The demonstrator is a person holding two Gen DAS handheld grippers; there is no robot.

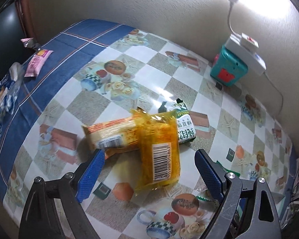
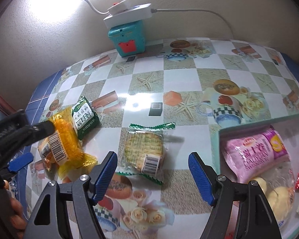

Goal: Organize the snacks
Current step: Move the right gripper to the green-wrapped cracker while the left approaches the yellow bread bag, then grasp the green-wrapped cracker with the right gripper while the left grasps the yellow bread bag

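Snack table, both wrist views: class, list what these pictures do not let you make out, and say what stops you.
- Green biscuit packet, left wrist view: partly covered by the yellow packet.
- Tray, right wrist view: cut off by the frame edge; its full contents are unseen.
- Pink packet, left wrist view: print too small to read.
- Cracker packet, right wrist view: label blurred.

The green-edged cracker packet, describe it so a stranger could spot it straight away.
On the checked tablecloth, look in front of the teal box by the wall. The cracker packet lies alone, right of the yellow packets: clear wrap, green zigzag ends, one pale square cracker.
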